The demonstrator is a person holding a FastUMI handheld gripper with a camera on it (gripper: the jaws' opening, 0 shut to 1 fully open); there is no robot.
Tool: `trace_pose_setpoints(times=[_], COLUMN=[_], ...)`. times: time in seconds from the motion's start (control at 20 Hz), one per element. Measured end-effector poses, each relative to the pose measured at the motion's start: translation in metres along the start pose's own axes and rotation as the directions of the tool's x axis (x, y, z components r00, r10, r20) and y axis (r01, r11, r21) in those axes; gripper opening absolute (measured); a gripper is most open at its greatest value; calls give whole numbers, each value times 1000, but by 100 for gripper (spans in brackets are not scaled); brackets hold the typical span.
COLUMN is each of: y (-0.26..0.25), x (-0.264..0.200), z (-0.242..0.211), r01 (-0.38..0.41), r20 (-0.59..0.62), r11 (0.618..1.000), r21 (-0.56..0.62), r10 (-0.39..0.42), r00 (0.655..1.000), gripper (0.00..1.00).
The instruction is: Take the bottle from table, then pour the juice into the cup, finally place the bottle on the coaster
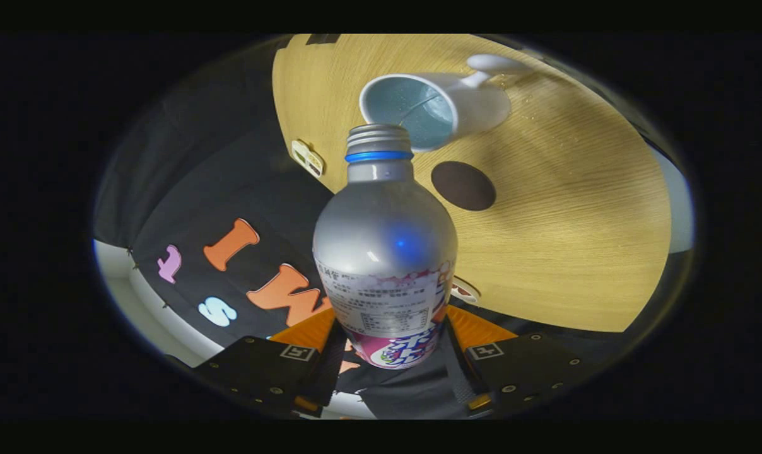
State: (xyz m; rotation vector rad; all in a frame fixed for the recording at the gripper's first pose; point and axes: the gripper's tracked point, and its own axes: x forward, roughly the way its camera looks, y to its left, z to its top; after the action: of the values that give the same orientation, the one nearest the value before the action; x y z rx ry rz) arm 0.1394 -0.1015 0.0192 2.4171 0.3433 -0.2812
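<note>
My gripper (388, 343) is shut on a silver bottle (384, 252) with a blue neck ring and a printed label; both fingers press on its lower body. The whole view is rolled, so the bottle is tilted, and its open threaded mouth (379, 133) sits at the rim of a white mug (434, 104) with a pale blue inside. A thin stream runs from the mouth into the mug. The mug stands on the wooden table (564, 208), handle on its far side. A dark round coaster (463, 185) lies on the table just beside the bottle's neck, close to the mug.
A small sticker (308, 157) sits at the table's edge beside the bottle, and another (464, 291) near the fingers. A few drops glisten on the wood by the mug. The table's edge runs behind the bottle, with the black booth wall past it.
</note>
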Motion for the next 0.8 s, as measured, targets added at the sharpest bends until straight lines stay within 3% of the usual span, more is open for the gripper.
trace_pose_setpoints(times=[0.8], y=[15], x=[2], z=[4], r01=[-8], r20=[4], r11=[995], r21=[95], r10=[8], r00=[1000], gripper=[72])
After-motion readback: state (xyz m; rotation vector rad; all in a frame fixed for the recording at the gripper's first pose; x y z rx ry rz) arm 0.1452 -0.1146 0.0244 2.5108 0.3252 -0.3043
